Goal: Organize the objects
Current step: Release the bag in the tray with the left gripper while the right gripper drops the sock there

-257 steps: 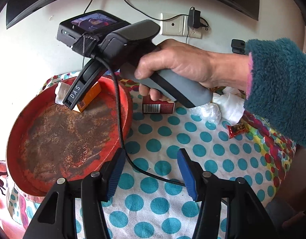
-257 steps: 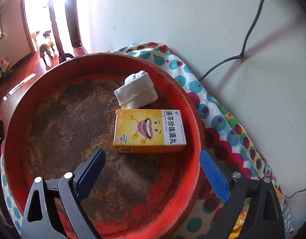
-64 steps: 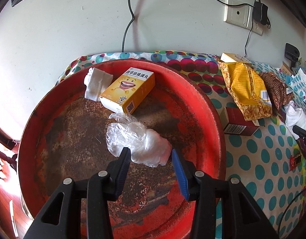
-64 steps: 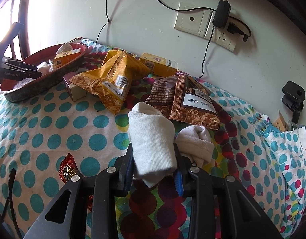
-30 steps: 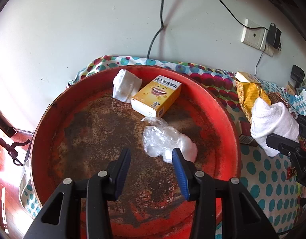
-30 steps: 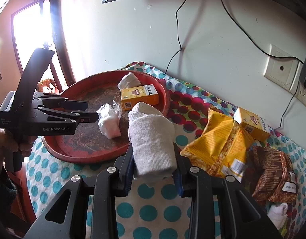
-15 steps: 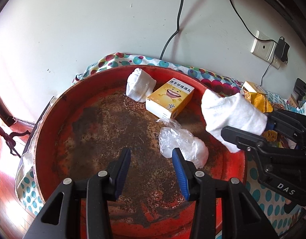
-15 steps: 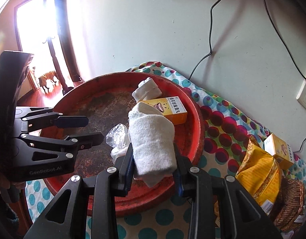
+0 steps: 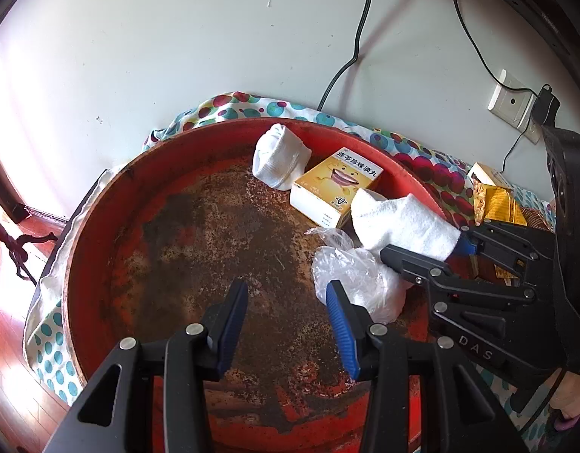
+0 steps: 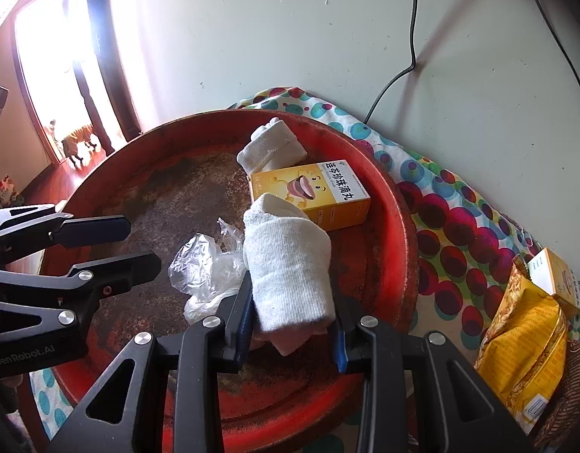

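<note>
A big round red tray [image 9: 97,234] [image 10: 399,226] with a rusty floor holds a rolled white sock [image 9: 278,158] [image 10: 269,149], a yellow box [image 9: 335,185] [image 10: 324,188] and a crumpled clear plastic bag [image 9: 356,277] [image 10: 207,268]. My right gripper [image 10: 292,305] [image 9: 428,243] is shut on a second rolled white sock [image 10: 290,264] [image 9: 403,222], held over the tray's right side, just above the bag and near the box. My left gripper [image 9: 286,302] [image 10: 135,239] hovers open over the tray floor, nothing between its fingers, the bag beside its right finger.
The tray sits on a dotted tablecloth [image 10: 452,226] against a white wall with hanging cables [image 9: 350,56] and a socket [image 9: 511,102]. Right of the tray lie a yellow packet [image 10: 528,343], a small box [image 10: 554,279] and a brown packet [image 10: 569,389]. Left of the table, the floor drops away.
My right gripper has carried the sock leftward from the table over the tray's rim and lowered it toward the bag. The left gripper has stayed open over the tray.
</note>
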A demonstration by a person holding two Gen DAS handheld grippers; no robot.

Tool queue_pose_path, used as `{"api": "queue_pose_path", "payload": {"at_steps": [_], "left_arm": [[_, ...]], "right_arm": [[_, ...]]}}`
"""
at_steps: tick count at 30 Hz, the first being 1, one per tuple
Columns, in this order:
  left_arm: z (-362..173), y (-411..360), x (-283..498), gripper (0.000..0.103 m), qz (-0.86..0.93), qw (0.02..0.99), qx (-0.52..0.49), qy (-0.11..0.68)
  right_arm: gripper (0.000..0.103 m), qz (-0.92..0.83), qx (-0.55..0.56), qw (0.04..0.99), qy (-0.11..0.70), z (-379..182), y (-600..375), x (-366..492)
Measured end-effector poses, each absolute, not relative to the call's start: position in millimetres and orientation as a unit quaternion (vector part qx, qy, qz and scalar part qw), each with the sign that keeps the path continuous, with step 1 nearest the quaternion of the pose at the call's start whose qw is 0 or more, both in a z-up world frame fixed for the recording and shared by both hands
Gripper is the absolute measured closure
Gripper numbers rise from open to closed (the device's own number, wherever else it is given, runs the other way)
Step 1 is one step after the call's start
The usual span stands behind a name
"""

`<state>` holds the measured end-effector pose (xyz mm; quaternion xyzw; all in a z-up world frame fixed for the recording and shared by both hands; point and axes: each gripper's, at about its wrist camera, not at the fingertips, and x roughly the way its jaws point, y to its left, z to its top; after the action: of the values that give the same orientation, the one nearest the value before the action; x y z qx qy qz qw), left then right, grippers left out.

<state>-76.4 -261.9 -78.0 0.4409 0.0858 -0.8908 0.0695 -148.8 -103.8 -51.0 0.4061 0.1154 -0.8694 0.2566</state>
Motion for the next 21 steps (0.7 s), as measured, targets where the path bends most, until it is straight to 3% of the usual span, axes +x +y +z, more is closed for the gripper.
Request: {"api": "queue_pose_path", "payload": {"at_steps": [5,8,21], "left_arm": [[-78,-260,-78,0.059,-0.891,0.067,0.442,0.082],[-79,-260,-78,0.059,-0.89,0.068,0.442,0.083],[-71,-240,-80,0.059,-0.898,0.036,0.432,0.074]], "right_arm": [[0.064,-0.869,0.403,0.259,0.121,-52,-107,-148],[0.038,-0.875,0.39,0.258,0.121,-47,-105,-144],[0.035,-0.903,0.351,0.235,0.083,-13,-34,-111]]}}
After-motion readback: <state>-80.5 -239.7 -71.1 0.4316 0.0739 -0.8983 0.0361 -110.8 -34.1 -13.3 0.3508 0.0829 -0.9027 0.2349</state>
